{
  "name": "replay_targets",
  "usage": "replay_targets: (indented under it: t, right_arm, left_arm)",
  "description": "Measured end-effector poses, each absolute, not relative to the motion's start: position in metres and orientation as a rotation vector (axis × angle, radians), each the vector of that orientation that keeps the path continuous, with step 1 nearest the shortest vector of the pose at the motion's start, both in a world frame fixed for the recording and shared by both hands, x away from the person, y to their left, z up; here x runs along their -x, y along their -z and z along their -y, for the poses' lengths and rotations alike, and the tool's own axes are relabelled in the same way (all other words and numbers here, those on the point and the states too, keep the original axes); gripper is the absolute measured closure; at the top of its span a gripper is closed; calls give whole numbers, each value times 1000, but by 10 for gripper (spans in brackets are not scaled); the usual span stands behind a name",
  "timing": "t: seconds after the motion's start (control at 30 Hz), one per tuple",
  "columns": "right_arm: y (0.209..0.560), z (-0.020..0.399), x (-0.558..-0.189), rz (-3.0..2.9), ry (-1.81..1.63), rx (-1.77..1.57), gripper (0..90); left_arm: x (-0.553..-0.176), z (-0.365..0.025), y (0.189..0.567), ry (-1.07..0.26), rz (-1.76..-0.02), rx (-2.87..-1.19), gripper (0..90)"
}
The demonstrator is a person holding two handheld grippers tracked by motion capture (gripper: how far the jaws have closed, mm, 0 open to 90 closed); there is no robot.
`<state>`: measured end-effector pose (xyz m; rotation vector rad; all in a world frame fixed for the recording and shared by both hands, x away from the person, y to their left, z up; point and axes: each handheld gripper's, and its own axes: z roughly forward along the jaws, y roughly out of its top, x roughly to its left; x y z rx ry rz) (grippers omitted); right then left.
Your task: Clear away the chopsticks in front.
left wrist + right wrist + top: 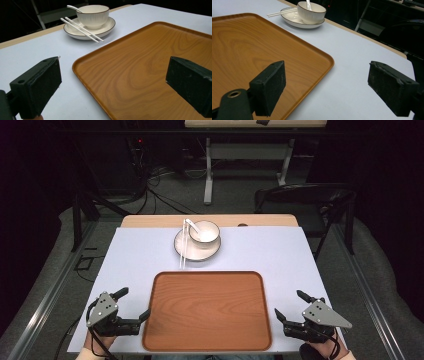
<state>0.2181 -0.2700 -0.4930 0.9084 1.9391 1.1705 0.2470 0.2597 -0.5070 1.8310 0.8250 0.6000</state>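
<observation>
At the centre of the table (280, 250), which is covered by a pale sheet, lies a brown wooden tray (207, 310), empty, with rounded corners and a raised rim. Beyond the tray's far edge, near the table's far side, sits a white plate (197, 249) with a dark rim line. On the plate stands a white bowl (205, 232), also dark-rimmed, with a white spoon (192, 225) resting inside it, its handle leaning out toward the left. A pair of white chopsticks (183, 247) lies across the left part of the plate beside the bowl, their near ends reaching off the plate toward the tray. To the left of the tray, by its near left corner, a person holds the left hand-held gripper (134, 305); its jaws are spread wide apart with nothing between them, one over the sheet and one at the tray's edge. To the right of the tray, by its near right corner, the right hand-held gripper (290, 305) is likewise released, jaws wide and gripping nothing, hovering over the sheet just beside the tray rim. Behind the table, past the plate, a dark floor holds cables, a table frame and a black chair (305, 202).
</observation>
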Motion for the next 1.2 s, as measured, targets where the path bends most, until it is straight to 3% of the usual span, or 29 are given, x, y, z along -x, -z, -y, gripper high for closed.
replay_targets:
  t: [1.2]
  right_arm:
    - [493,269,-220,-1942,-1169,-905,144]
  left_arm:
    - [-277,-247,495,-553,-855,-1848,0]
